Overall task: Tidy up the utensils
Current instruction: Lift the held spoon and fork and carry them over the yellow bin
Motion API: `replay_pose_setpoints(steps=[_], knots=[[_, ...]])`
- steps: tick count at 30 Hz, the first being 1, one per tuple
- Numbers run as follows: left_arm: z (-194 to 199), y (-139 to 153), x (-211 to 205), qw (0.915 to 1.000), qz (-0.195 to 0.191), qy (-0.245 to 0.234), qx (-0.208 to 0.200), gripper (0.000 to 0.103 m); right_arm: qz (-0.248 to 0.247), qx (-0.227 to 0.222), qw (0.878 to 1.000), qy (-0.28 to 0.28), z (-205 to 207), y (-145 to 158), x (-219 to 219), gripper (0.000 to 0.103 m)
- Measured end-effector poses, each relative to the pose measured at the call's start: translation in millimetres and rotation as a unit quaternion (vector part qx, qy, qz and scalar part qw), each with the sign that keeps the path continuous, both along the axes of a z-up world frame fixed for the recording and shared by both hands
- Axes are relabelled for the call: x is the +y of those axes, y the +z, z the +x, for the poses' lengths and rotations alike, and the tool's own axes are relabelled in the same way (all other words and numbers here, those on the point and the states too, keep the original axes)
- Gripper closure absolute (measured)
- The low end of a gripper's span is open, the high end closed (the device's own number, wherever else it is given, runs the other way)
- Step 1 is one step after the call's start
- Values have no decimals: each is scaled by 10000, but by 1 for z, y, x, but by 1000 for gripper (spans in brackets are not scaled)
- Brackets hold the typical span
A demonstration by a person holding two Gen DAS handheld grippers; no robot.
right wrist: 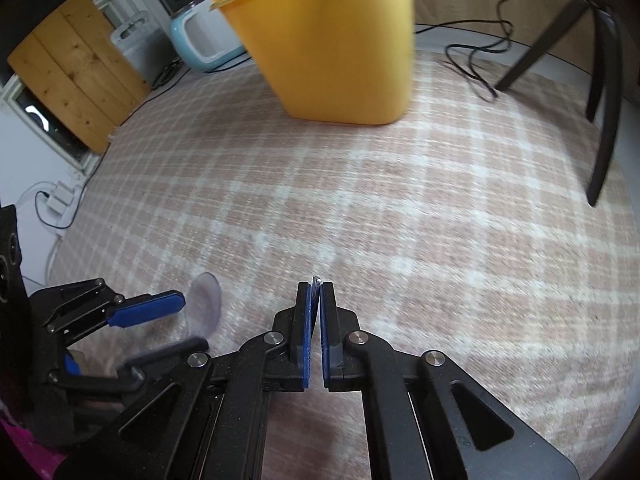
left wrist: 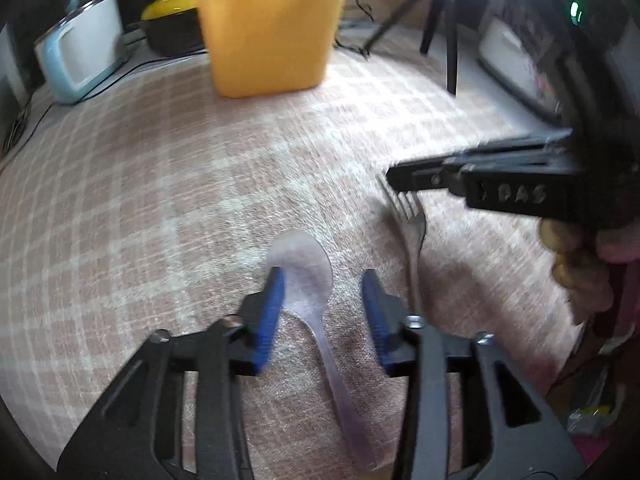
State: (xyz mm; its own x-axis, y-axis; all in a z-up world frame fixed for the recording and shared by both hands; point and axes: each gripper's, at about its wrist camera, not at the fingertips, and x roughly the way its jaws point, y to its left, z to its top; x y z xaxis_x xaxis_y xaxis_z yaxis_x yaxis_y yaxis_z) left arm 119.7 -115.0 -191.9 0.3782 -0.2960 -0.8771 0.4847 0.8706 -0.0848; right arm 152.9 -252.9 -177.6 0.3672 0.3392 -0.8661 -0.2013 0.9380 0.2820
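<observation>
With the clear spoon lying on the cloth between the wide-spread left gripper, close squarely on its neck, while the right gripper, pinched on the fork, carries ahead toward the yellow bin.

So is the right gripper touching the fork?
Touching. In the right wrist view the right gripper is shut on the fork, whose tips poke out between its pads; the left wrist view agrees.

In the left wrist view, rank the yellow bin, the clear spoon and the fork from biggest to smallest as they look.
1. yellow bin, largest though farthest.
2. clear spoon, lying between the left claw fingers.
3. fork, partly hidden under the right claw, so its true length versus the spoon is unsure.
</observation>
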Motion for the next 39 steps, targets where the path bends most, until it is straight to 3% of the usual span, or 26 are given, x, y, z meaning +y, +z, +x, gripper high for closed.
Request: replay_pose_setpoints(steps=[6,8,10,14,22,29,39], knots=[[11,-13,0,9994,274,194,104,57,65,-38,9999,-110,-7,2,-10,101],[13,-13,5,9996,121,238,122,57,83,-30,9999,-133,-9,2,-13,101],[16,-13,9,9994,34,295,161,64,104,-26,9998,-151,-10,2,-14,101],[23,-11,25,9969,-428,481,450,65,136,-15,9998,-148,-10,1,-18,101],[31,-8,47,9891,-979,808,744,65,114,5,9999,-107,-8,1,-8,101],[26,20,60,9894,-1123,835,395,66,205,-111,9997,-112,-11,11,-7,101],[22,70,62,9896,-1213,706,-310,66,209,-745,9970,-25,-26,55,-6,103]])
